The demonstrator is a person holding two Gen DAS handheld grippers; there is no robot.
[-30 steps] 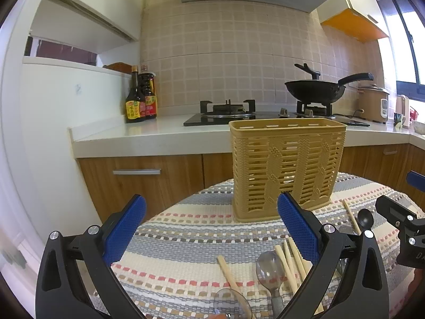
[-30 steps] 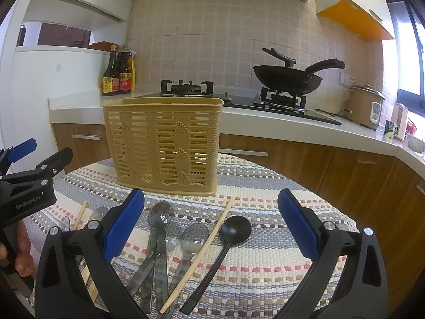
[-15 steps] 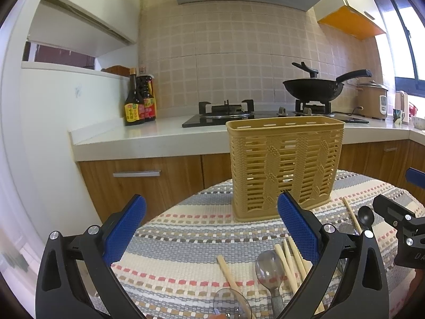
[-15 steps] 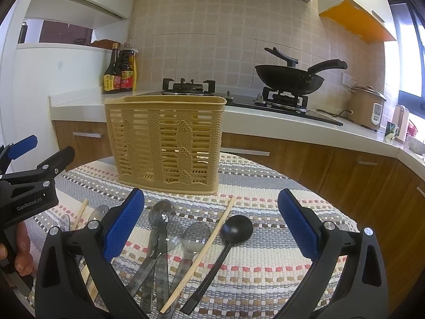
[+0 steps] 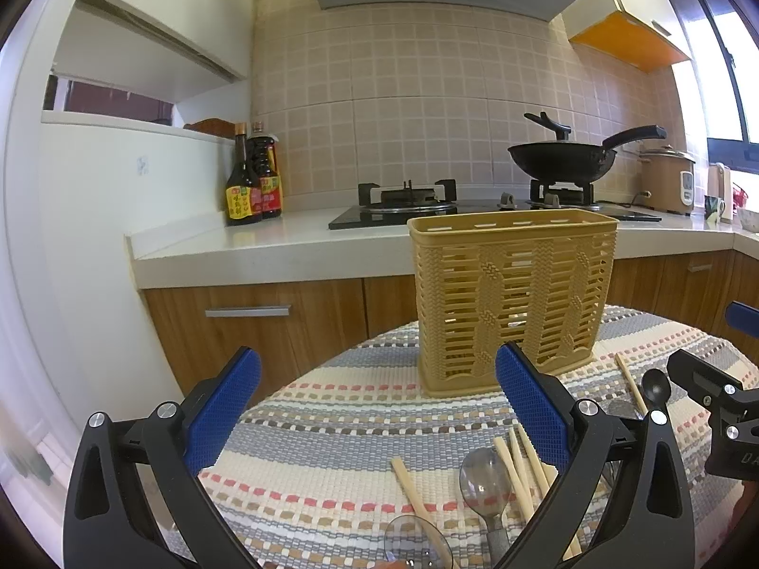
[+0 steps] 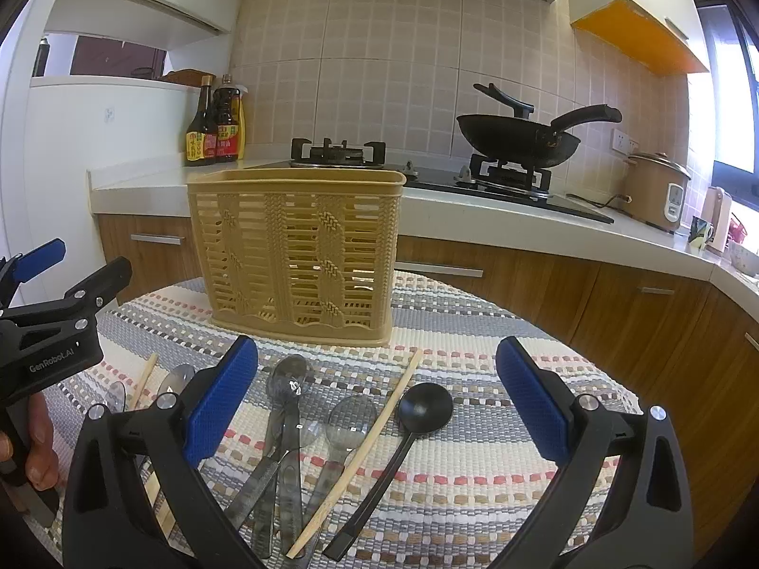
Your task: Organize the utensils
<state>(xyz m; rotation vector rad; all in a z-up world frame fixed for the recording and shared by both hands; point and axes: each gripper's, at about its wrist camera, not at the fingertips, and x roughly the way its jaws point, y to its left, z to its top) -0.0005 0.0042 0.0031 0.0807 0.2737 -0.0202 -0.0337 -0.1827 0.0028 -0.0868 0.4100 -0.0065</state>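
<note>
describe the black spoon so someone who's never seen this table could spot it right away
Start at the tan slotted basket standing on the striped tablecloth. In front of it lies a loose row of utensils, and the black spoon is at the right end, just right of a single wooden chopstick. It is the only solid matte black piece; the other spoons are clear or metal.

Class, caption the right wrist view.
Open right gripper above spoons and a black ladle, facing an empty basket.

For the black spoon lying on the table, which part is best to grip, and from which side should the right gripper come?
Grip the black spoon at mid-handle, coming from above with the open right gripper, fingers set across the handle. It lies flat on the striped cloth; its right side is free, while a chopstick lies close on its left.
</note>
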